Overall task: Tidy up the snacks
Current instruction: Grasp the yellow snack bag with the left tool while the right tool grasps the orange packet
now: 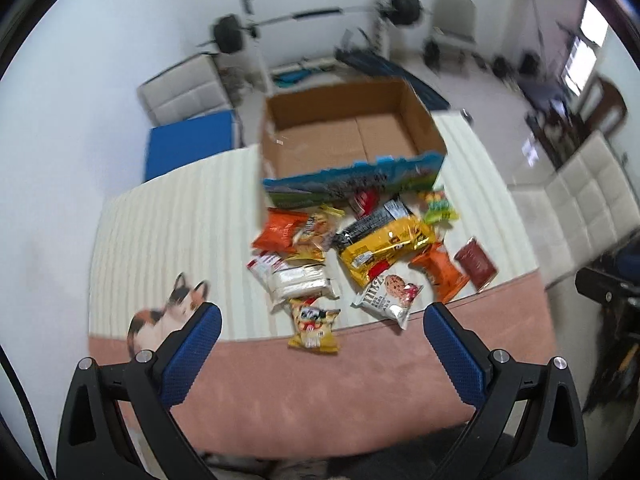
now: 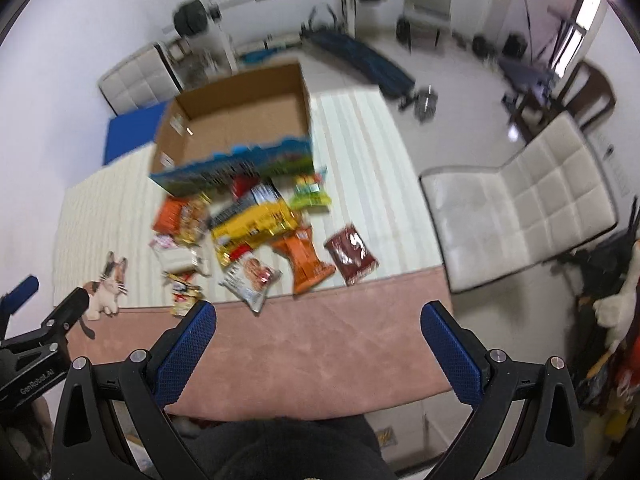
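Nothing packed: cardboard box (image 1: 344, 132) at twelve o'clock empty, snacks (image 1: 360, 256) piled outside; left gripper (image 1: 320, 344) and right gripper (image 2: 318, 344) spread wide, holding nothing.

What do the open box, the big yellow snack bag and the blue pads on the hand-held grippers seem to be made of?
Box: corrugated cardboard, matte brown inside, printed blue outside.
Yellow snack bag: probably plastic or foil film; it is glossy and crinkled.
Pads: likely rubber or textured plastic, judging by the dimpled, dull surface.
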The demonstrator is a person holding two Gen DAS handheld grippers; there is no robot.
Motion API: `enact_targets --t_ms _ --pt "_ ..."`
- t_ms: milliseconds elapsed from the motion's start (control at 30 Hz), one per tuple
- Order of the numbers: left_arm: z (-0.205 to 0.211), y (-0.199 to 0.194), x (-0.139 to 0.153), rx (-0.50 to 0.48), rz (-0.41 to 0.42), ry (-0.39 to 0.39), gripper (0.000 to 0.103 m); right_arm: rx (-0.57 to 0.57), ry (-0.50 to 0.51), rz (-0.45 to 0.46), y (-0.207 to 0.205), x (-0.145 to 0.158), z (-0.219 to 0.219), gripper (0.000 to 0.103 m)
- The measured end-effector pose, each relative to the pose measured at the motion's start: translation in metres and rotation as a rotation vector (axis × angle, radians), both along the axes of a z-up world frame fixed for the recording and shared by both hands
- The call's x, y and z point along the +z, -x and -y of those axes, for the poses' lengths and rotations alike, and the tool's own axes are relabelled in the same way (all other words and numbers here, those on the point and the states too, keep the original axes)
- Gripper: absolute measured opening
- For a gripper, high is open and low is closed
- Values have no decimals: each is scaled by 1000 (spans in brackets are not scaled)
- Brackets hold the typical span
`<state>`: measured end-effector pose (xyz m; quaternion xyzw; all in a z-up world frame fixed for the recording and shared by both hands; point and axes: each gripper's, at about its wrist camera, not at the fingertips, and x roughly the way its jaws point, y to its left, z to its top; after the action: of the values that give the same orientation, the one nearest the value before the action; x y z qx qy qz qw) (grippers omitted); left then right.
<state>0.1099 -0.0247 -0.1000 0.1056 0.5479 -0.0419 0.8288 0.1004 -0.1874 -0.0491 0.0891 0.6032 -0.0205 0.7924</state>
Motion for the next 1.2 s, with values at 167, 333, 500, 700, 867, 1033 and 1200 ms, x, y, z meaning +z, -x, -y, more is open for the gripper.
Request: enact_targets --t_ms 167,333,500,700,867,1033,1200 --pt "27 -64 -76 -165 -93 -75 103 -13 -76 -112 -52 -100 22 103" --pt "69 -117 -149 -378 -154 -161 103 21 -229 -222 -99 -201 20 101" --pt "103 -142 -207 -600 -213 -209 103 85 -281 -253 -119 -253 4 100" --pt "118 -154 -258 -711 -333 -249 103 140 -301 -282 -120 -275 0 100" --pt "118 -164 -271 -672 -348 -218 95 161 -281 -301 -118 -282 5 100" --pt "97 -174 -253 -513 -370 -115 82 133 -293 -319 -115 -292 10 94" --pt "55 -166 -244 -303 -428 -58 79 130 -310 -344 -111 -300 2 87"
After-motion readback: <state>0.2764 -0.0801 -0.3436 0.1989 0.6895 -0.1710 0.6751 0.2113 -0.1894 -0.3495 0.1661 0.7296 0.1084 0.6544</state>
